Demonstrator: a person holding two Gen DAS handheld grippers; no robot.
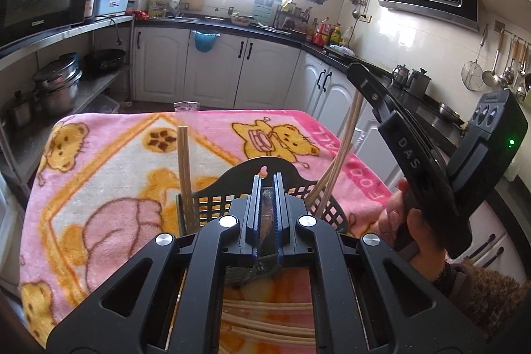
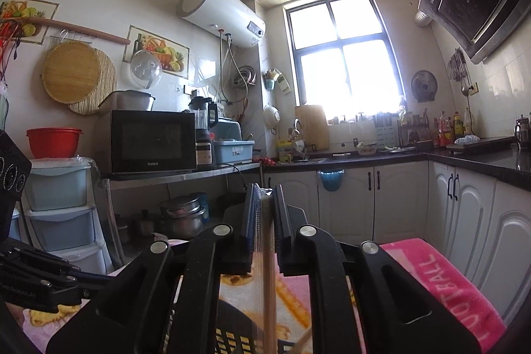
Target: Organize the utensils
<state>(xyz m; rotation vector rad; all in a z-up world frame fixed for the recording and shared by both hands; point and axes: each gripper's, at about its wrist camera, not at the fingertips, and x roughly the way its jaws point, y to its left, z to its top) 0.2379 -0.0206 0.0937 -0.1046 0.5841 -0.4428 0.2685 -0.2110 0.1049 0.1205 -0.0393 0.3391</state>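
Kitchen light floods a table draped in a pink bear-print blanket (image 1: 109, 161), where we work around a black slotted utensil basket (image 1: 265, 178). Nearest us, loose chopsticks (image 1: 265, 317) lie on the blanket in front of the basket. Our left gripper (image 1: 266, 188) is clamped on the basket's rim. Our right gripper (image 2: 264, 198), beside the basket, has its jaws slightly parted around upright chopsticks (image 2: 267, 271) reaching into the basket. Another pair (image 1: 184, 175) stands in the basket. Beyond the basket, white cabinets (image 1: 212, 68) line the wall.
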